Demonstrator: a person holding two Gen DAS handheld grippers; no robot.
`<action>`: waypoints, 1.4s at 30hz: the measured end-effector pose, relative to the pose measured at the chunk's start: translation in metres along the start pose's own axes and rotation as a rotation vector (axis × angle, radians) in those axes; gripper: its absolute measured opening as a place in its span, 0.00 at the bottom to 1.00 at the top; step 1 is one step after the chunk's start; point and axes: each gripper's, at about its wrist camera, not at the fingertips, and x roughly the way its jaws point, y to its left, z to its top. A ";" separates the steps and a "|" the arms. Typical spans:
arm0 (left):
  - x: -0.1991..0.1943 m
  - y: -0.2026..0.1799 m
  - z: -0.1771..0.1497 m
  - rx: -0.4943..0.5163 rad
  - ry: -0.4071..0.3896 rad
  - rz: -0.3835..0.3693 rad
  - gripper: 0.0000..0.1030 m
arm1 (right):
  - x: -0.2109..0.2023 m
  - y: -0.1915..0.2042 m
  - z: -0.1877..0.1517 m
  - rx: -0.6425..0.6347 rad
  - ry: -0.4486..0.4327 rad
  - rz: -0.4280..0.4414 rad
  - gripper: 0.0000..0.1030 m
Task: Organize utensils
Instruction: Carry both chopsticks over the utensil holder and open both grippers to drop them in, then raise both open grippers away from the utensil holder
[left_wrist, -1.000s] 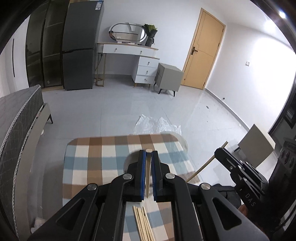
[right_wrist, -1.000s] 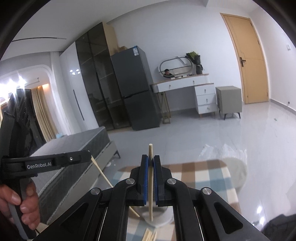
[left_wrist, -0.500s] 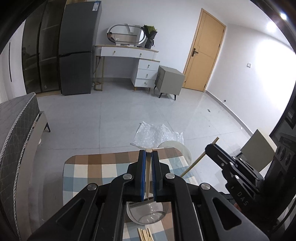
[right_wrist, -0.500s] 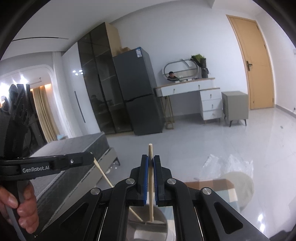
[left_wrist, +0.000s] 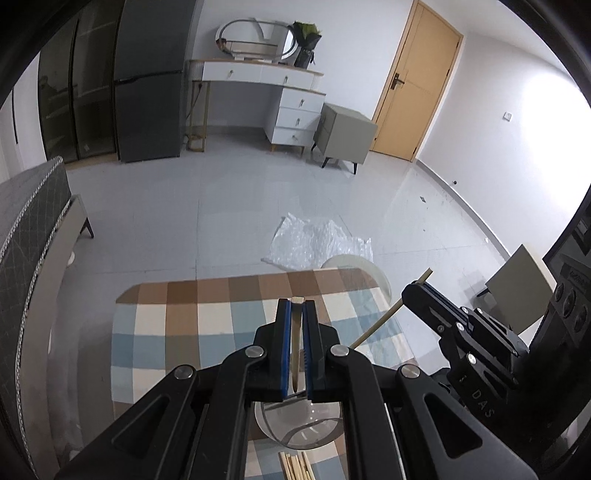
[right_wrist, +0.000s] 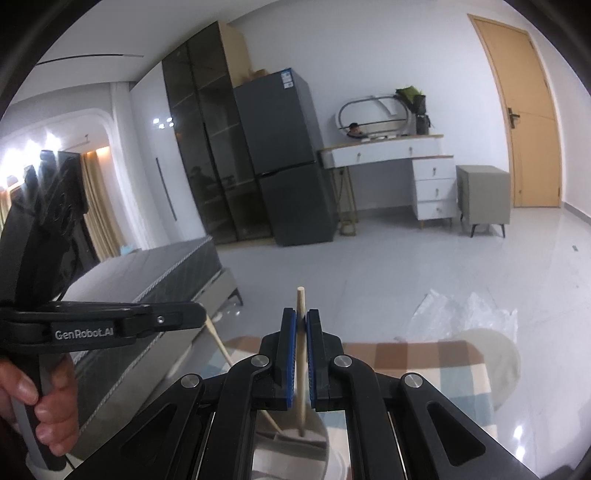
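My left gripper (left_wrist: 296, 305) is shut on a wooden chopstick (left_wrist: 296, 343) whose lower end hangs over a clear glass cup (left_wrist: 299, 428) on the checked tablecloth (left_wrist: 177, 332). In the right wrist view my right gripper (right_wrist: 301, 314) is shut on a second chopstick (right_wrist: 301, 365), its lower tip inside the cup (right_wrist: 295, 448). The left gripper (right_wrist: 192, 320) shows there at the left, its chopstick (right_wrist: 220, 341) slanting down into the same cup. The right gripper (left_wrist: 417, 291) and its chopstick (left_wrist: 384, 321) appear at the right of the left wrist view.
Several loose chopsticks (left_wrist: 295, 467) lie on the cloth just in front of the cup. A person's hand (right_wrist: 44, 402) grips the left handle. Beyond the table edge are a plastic sheet (left_wrist: 317, 243) on the floor, a round stool (right_wrist: 495, 354) and a bed (left_wrist: 26, 236).
Both grippers have moved forward and down with their chopsticks. The cup now sits right under the fingers, and both chopstick tips have sunk toward or into it.
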 end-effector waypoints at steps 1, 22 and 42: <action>0.001 -0.001 0.000 0.000 0.009 0.000 0.02 | 0.001 0.000 -0.001 0.004 0.006 0.004 0.05; -0.037 -0.010 -0.006 -0.022 0.020 0.065 0.42 | -0.058 -0.014 -0.017 0.087 0.014 -0.038 0.34; -0.086 -0.017 -0.057 -0.037 -0.072 0.125 0.65 | -0.128 0.020 -0.039 0.098 -0.045 -0.070 0.75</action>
